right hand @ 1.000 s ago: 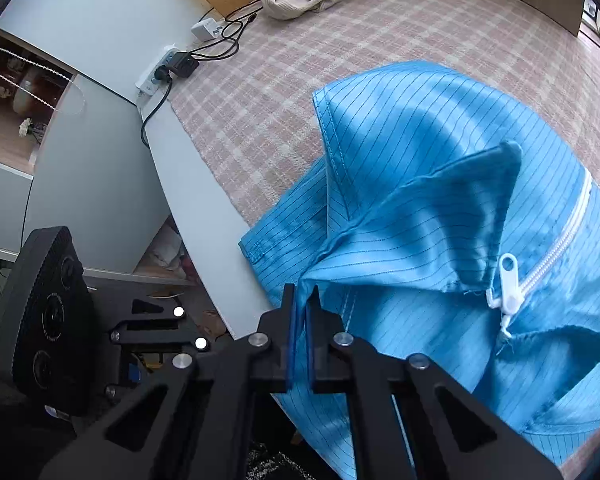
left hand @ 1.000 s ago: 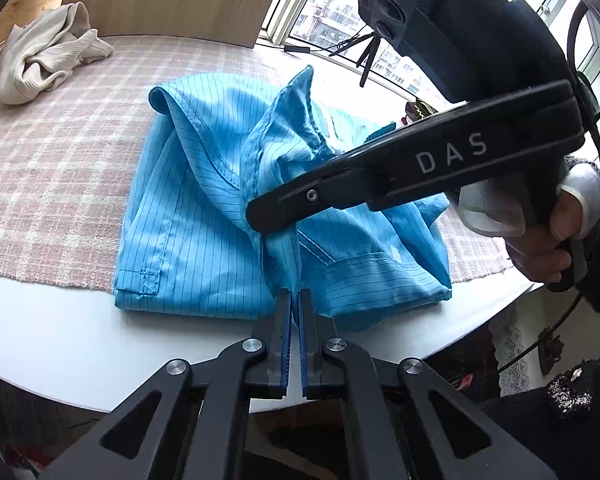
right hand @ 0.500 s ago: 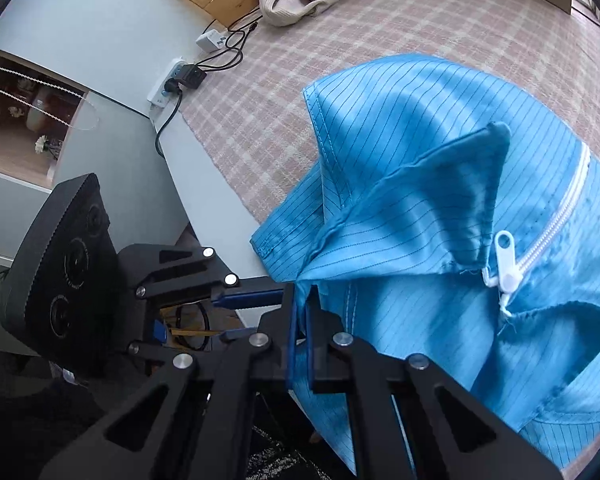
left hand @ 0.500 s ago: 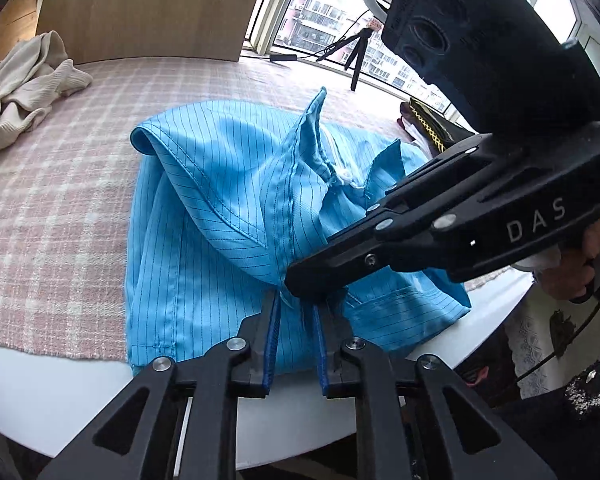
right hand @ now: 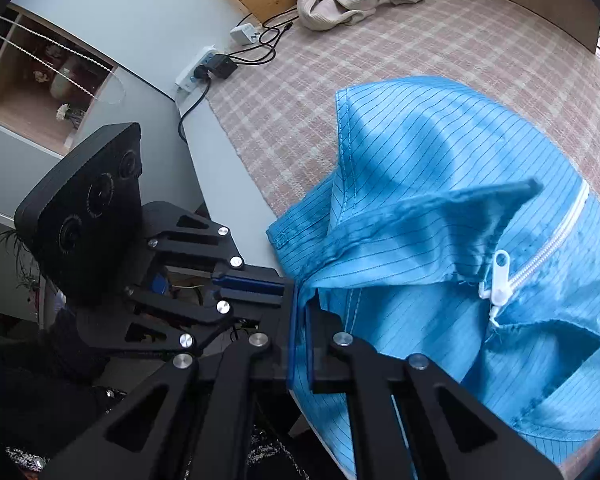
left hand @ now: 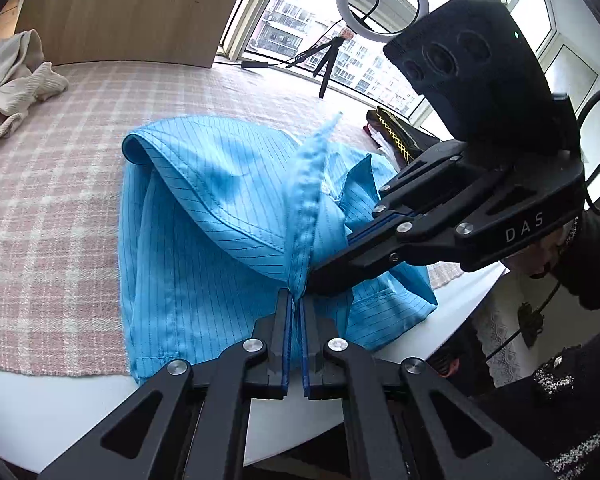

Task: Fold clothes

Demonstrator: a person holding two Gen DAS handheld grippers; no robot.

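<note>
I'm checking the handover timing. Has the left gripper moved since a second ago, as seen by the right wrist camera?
Yes. The left gripper has come in from the lower left, away from the grey cabinet, and now meets the blue garment beside the right gripper.

Thin, smooth striped cloth garment (left hand: 204, 208) on a rough woven checked mat (left hand: 48, 216); matt black plastic grippers.

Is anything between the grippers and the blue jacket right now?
Nothing visible. The left gripper and right gripper are both shut on the same raised edge of the blue jacket, their tips side by side at the table's near edge.
</note>
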